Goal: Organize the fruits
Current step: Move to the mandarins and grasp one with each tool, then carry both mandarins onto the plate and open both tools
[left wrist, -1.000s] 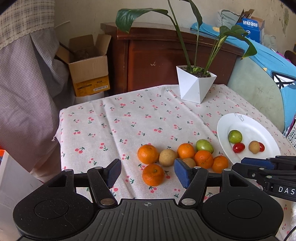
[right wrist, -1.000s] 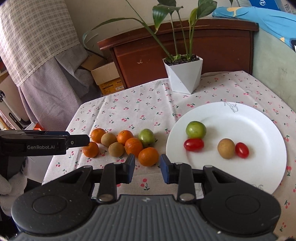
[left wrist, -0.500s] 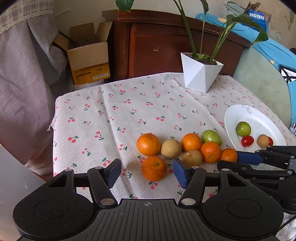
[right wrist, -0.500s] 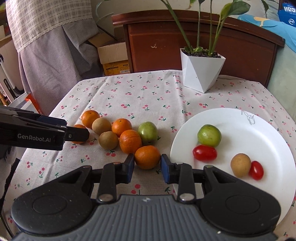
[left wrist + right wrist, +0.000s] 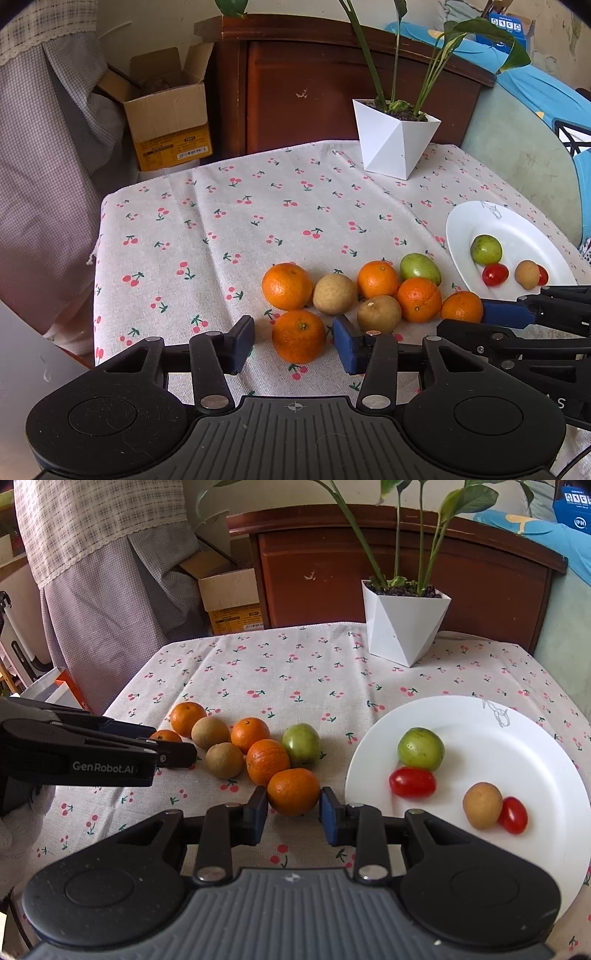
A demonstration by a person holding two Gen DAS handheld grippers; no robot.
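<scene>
Left claw [image 5: 293,345]: spread, flanking the nearest orange [image 5: 299,336]. Right claw [image 5: 293,812]: spread, pads beside another orange [image 5: 293,791] at 9 o'clock of the plate [image 5: 517,716]

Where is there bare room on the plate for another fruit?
The white plate is bare along its far rim and its near-left part by the right gripper. It is crowded mid-plate: green fruit, red tomato, brown fruit.

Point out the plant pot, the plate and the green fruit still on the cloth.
plant pot [image 5: 404,627]: right wrist view, front face.
plate [image 5: 517,753]: right wrist view, bare centre.
green fruit [image 5: 301,744]: right wrist view, its middle.
</scene>
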